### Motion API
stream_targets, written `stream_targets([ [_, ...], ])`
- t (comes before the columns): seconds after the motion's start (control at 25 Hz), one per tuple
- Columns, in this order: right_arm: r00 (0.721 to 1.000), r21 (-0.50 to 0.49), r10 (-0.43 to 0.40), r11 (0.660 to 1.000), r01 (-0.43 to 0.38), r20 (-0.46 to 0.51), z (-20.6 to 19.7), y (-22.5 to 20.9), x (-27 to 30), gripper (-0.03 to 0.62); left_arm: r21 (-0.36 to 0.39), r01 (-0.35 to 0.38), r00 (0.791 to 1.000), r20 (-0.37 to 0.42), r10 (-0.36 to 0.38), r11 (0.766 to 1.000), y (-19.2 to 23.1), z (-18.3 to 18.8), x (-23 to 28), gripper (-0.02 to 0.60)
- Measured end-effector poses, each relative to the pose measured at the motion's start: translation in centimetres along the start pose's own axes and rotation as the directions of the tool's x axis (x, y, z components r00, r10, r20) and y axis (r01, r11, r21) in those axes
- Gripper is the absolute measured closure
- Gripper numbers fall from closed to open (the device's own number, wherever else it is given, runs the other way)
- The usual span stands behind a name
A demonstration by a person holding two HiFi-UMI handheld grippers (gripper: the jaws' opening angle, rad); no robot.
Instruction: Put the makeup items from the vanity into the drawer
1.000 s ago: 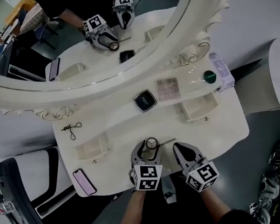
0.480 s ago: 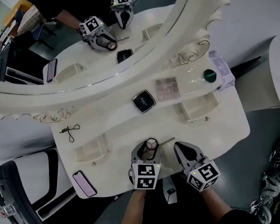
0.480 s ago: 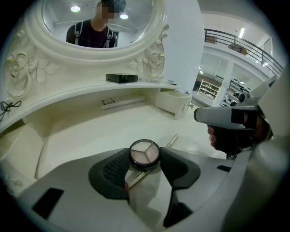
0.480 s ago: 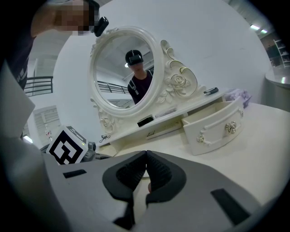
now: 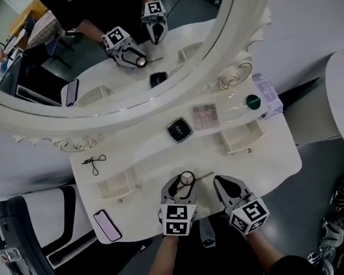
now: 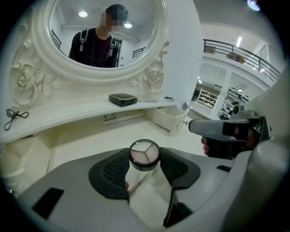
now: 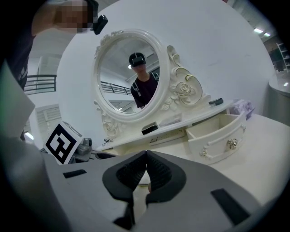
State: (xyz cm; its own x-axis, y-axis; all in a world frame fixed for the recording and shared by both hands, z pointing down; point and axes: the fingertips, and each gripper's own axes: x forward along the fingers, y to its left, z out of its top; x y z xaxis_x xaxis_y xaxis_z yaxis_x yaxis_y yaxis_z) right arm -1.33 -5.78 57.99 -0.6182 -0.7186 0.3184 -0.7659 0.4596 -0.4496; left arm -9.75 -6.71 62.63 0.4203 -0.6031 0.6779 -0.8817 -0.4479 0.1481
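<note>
The head view is looking steeply down on the whole vanity (image 5: 270,154) from above its front edge. Both gripper views are sitting low there, facing the mirror (image 6: 136,45) and sharing the right drawer (image 6: 170,120).

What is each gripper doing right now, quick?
Left gripper: jaws have just been closing, now gripping the round compact.
Right gripper: shut, nothing between its jaws.

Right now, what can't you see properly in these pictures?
Purple pack: print too small in the head view.
Black compact: closed lid hides its inside, head view.
Thin stick: too small to name in the head view; in the left gripper view the left gripper, whose jaws have just been closing on the round compact, covers its ends.
</note>
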Motion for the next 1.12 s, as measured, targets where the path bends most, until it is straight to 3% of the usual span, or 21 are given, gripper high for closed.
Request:
stream_targets([
  [0.28,0.999,-0.033,0.012,0.999,-0.011,0.034,2.5,1.4,-1.0,0.571,-0.024,0.005,0.992,0.124,-0.002,1.000,-1.0,3.9,-3.0,0.362],
  [0.68,0.991,-0.081,0.018,0.997,-0.008,0.130,7.4,4.7,-4.5,0.571,0.015,0.008,0.952,0.307,-0.012,1.000,-3.1,10.1,-9.8,0.362],
  [0.96,0.984,-0.072,-0.019,0.997,0.032,0.177,7.9,5.6,-5.8,0.571,0.042,-0.008,0.931,0.364,-0.008,0.999,-3.5,10.8,-12.3,0.362],
  [1.12,0.981,-0.066,-0.048,0.996,0.061,0.189,7.7,6.4,-6.0,0.571,0.044,0.023,0.927,0.372,-0.038,0.999,-3.3,10.3,-13.2,0.360],
])
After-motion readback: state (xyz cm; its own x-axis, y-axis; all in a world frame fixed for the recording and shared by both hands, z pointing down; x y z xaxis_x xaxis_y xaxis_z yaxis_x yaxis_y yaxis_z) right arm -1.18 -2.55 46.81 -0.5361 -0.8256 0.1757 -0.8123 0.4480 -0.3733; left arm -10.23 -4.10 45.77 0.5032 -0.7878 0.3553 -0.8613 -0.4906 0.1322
